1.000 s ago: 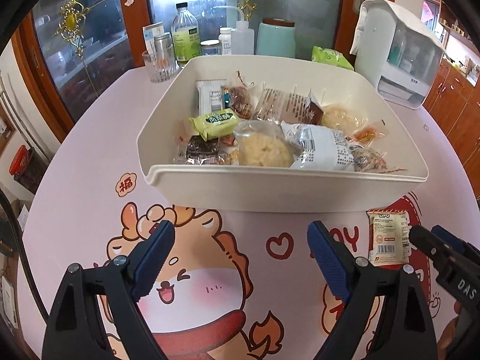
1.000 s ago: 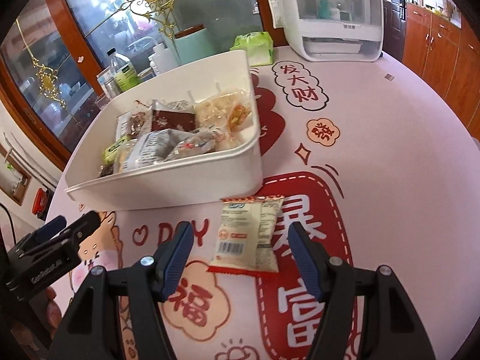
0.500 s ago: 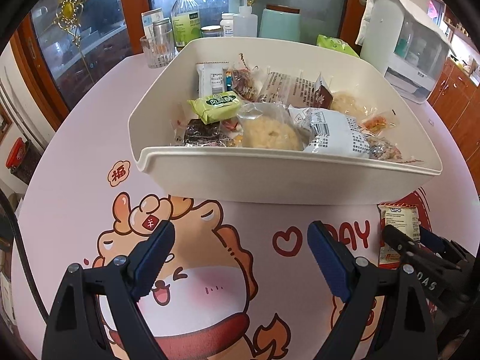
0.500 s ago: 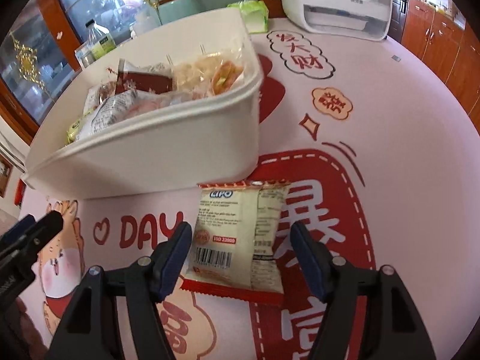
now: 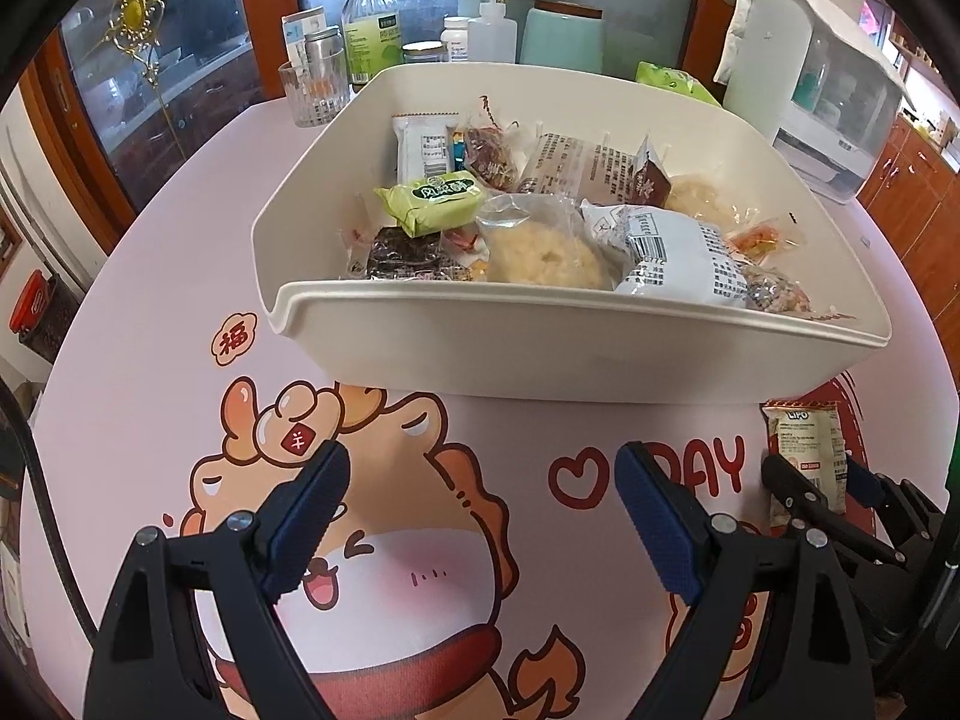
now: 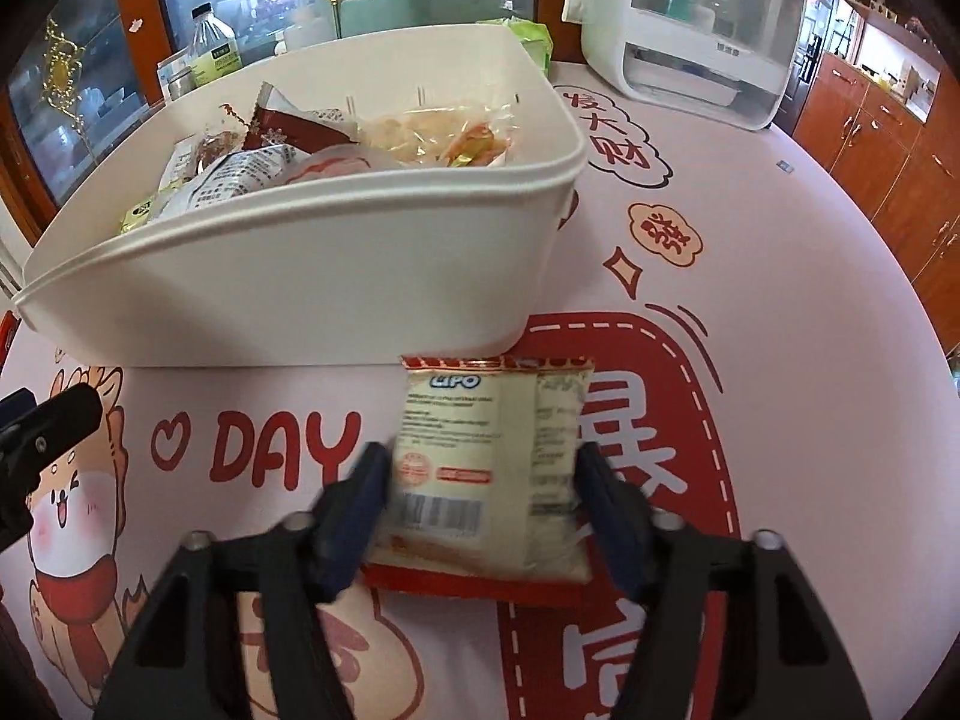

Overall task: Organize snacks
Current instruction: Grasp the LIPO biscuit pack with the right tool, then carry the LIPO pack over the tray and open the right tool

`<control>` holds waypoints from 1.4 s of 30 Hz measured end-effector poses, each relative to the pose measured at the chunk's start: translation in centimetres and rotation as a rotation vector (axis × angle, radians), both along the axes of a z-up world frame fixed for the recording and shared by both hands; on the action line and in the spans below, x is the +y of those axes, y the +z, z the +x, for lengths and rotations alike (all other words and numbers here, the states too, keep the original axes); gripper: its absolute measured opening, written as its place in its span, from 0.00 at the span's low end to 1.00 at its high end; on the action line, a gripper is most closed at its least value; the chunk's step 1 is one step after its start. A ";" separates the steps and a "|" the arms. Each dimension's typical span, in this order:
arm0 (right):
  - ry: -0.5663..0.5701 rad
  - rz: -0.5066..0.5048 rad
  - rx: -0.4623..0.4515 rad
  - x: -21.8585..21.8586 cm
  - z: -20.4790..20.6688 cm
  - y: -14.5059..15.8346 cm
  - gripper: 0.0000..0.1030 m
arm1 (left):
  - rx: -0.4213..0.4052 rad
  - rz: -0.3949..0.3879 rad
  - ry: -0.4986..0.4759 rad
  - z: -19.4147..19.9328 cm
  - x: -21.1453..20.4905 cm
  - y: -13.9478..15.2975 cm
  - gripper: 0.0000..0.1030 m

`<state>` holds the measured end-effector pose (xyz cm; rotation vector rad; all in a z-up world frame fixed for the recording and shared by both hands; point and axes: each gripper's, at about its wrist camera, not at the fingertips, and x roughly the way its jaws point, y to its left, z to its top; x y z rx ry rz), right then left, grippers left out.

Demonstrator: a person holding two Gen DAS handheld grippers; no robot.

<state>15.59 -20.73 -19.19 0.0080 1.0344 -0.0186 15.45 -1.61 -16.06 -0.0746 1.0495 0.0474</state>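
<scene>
A cream LIPO snack packet (image 6: 474,438) with red ends lies flat on the cartoon tablecloth, just in front of the white bin's (image 6: 300,222) right corner. My right gripper (image 6: 480,480) straddles the packet; its jaws are closing, and the blue pads stand at the packet's two side edges without squeezing it. The bin (image 5: 540,300) holds several wrapped snacks. My left gripper (image 5: 480,510) hovers open over the cartoon animal print in front of the bin, with nothing between its fingers. From the left wrist view, the packet (image 5: 807,438) and the right gripper (image 5: 822,480) show at the far right.
A white countertop appliance (image 5: 822,90) stands behind the bin at the right. Bottles, jars and a drinking glass (image 5: 315,90) line the table's far edge by the cabinet. A green packet (image 5: 672,81) lies behind the bin. Bare pink cloth lies right of the packet.
My right gripper has dropped and come forward over the LIPO packet, and its jaws have narrowed to the packet's sides. The left gripper has barely moved and stays wide.
</scene>
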 end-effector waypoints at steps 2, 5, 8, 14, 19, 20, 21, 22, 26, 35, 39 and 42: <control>0.007 0.010 0.001 0.0 -0.2 0.1 0.48 | 0.000 0.002 -0.004 -0.2 -0.1 0.1 0.87; 0.004 0.030 0.007 -0.1 -0.6 0.2 0.46 | -0.002 0.001 -0.006 -0.6 -0.2 0.3 0.87; 0.018 0.041 0.018 0.1 -1.3 0.3 0.46 | -0.003 0.003 -0.010 -1.0 -0.2 0.5 0.87; 0.054 0.122 0.046 1.1 -3.6 0.8 0.45 | 0.008 -0.012 -0.023 -2.3 0.0 1.0 0.87; 0.093 0.147 -0.007 2.4 -5.1 3.6 0.45 | -0.009 -0.006 -0.042 -2.7 -0.1 2.9 0.87; 0.101 0.152 -0.022 2.6 -5.1 4.3 0.45 | -0.015 -0.004 -0.046 -2.6 0.0 3.4 0.87; 0.108 0.157 -0.039 2.7 -5.1 5.1 0.45 | -0.023 -0.003 -0.050 -2.5 0.1 4.1 0.87; 0.116 0.164 -0.067 2.9 -5.1 6.4 0.45 | -0.033 -0.002 -0.057 -2.2 0.1 4.9 0.87; 0.143 0.183 -0.145 3.4 -4.3 10.6 0.45 | -0.081 0.011 -0.083 -0.8 0.0 8.6 0.87; 0.127 0.145 -0.285 3.4 0.7 18.7 0.46 | -0.212 0.046 -0.066 3.2 0.7 15.5 0.94; 0.116 0.119 -0.306 3.1 3.9 20.8 0.47 | -0.241 0.068 -0.068 5.2 0.7 16.9 0.99; 0.102 0.105 -0.313 3.0 6.4 21.5 0.48 | -0.252 0.094 -0.066 6.5 0.6 17.3 0.99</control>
